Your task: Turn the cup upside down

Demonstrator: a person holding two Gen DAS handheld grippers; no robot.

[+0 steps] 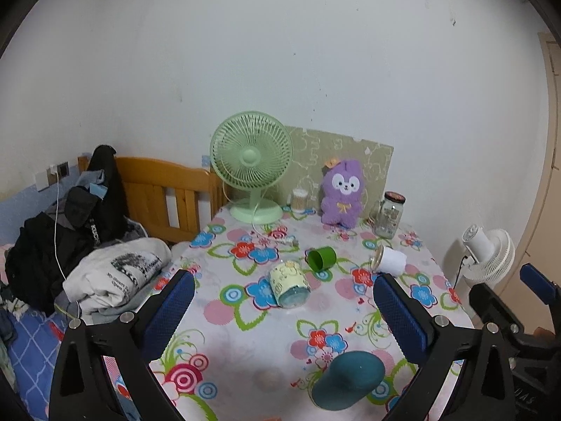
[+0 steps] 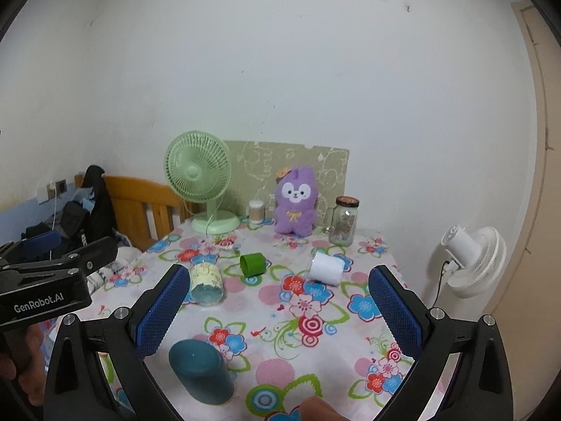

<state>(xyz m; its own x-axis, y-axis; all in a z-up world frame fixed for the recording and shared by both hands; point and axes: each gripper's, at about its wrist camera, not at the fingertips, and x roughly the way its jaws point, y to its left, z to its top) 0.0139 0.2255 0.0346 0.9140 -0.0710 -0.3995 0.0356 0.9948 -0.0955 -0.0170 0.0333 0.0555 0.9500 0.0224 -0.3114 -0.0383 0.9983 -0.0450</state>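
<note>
Several cups are on the floral tablecloth (image 1: 252, 343). A teal cup (image 1: 347, 379) stands upside down near the front edge; it also shows in the right wrist view (image 2: 201, 372). A yellow patterned cup (image 1: 289, 284) (image 2: 207, 284), a green cup (image 1: 322, 259) (image 2: 252, 264) and a white cup (image 1: 389, 260) (image 2: 326, 268) lie on their sides mid-table. My left gripper (image 1: 284, 312) is open and empty, above the table behind the teal cup. My right gripper (image 2: 277, 308) is open and empty, with the teal cup near its left finger.
A green fan (image 1: 250, 172), a purple plush toy (image 1: 343, 193), a glass jar (image 1: 389, 214) and a cotton-swab pot (image 1: 299, 200) stand at the back by the wall. A bed with clothes (image 1: 115, 280) is on the left. A white fan (image 1: 491, 252) stands on the right.
</note>
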